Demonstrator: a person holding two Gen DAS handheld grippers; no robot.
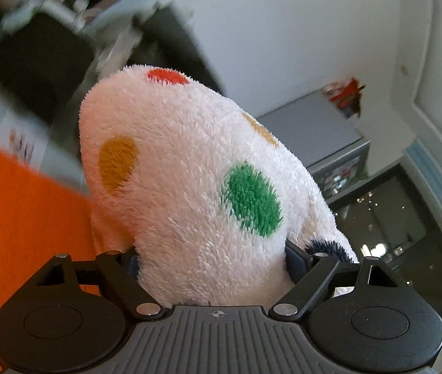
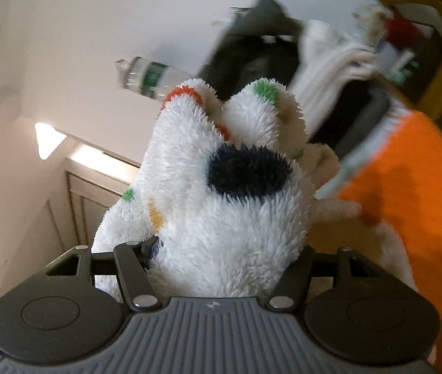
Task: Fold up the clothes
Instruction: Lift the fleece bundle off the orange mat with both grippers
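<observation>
A white fleece garment [image 1: 196, 168] with coloured spots fills the middle of both wrist views, bunched between the fingers of each gripper and rising straight ahead of them. In the left wrist view the left gripper [image 1: 211, 258] has a thick roll of the fleece wedged between its jaws, which stand fairly wide with the cloth packed against both sides; a green spot [image 1: 253, 199], a mustard spot [image 1: 117, 163] and a red spot [image 1: 168, 76] show on the pile. In the right wrist view the right gripper [image 2: 221, 255] likewise clamps a bulky fold of the same garment [image 2: 221, 187], jaws set moderately apart and pressed into the fleece, a dark navy spot [image 2: 247, 171] just ahead of them. The fingertips of both grippers are buried in the pile and cannot be made out.

An orange surface [image 1: 18, 218] lies to the left of the left gripper and, in the other view [image 2: 408, 193], to the right of the right gripper. Beyond the fleece, a dark, motion-blurred mass [image 1: 40, 71] sits ahead and to the left of the left gripper; its nature is unclear. A grey cabinet [image 1: 314, 131] with a blurred red object [image 1: 345, 96] on top stands ahead to the right.

Ahead of the right gripper, slightly left, a clear plastic bottle [image 2: 146, 76] carries a green label whose writing is too smeared to read. White and dark cloth [image 2: 330, 59] hangs blurred to the right. No lettering is legible anywhere.
</observation>
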